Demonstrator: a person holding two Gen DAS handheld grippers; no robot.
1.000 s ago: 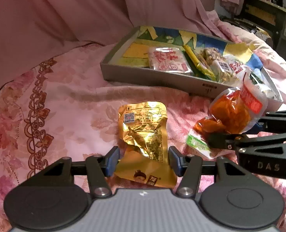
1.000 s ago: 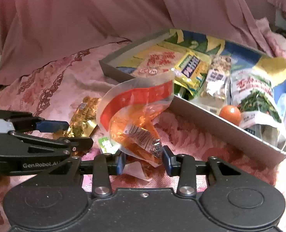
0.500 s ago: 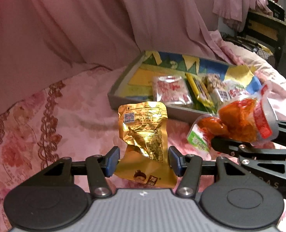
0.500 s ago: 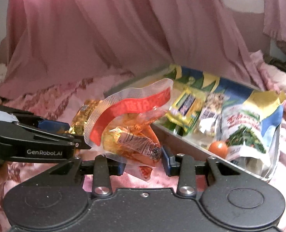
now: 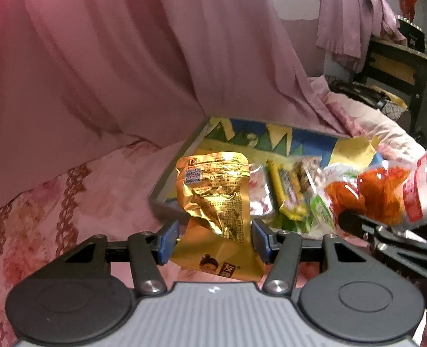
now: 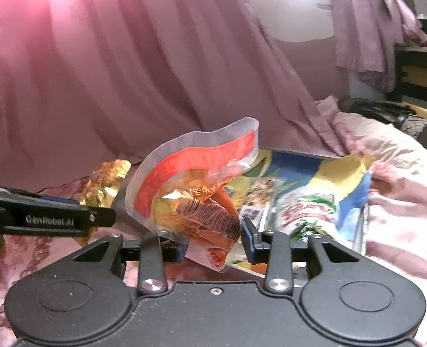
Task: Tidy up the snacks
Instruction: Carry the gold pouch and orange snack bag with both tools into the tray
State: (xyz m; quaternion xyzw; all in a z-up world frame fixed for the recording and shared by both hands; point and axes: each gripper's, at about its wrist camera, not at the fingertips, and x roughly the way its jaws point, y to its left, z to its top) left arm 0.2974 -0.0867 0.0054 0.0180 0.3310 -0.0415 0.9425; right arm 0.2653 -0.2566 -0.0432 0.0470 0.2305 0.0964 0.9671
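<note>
My left gripper (image 5: 215, 238) sits low in the middle of its own view, jaws partway apart and pressed on the lower half of a crinkled gold foil snack packet (image 5: 215, 193) that stands upright between the blue pads. My right gripper (image 6: 212, 238) is closed to a narrower gap around a clear plastic pouch with a red band and orange pieces inside (image 6: 197, 202); the pouch curls upward out of the jaws. In the left view that same pouch shows blurred at the right edge, carried on the black fingers of the other tool.

Behind both packets lies a shallow grey cardboard tray with a blue, yellow and green patterned lining (image 5: 271, 136). The gold packet covers part of its near left wall, and the red-banded pouch hides its left part in the right view. Inside I can make out a yellow-green wrapped bar (image 5: 285, 193), a clear packet with red print (image 5: 259, 190), and, in the right view, a white and green bag with red lettering (image 6: 308, 211); other packets are too blurred to name.

Everything rests on a pink floral bedspread with a darker scrolled border (image 5: 69, 202). A plain pink draped cloth (image 5: 126, 57) fills the upper left of both views. At the upper right stands dark furniture with a yellow panel (image 5: 392, 66), with mauve fabric (image 5: 346, 14) hanging beside it.
</note>
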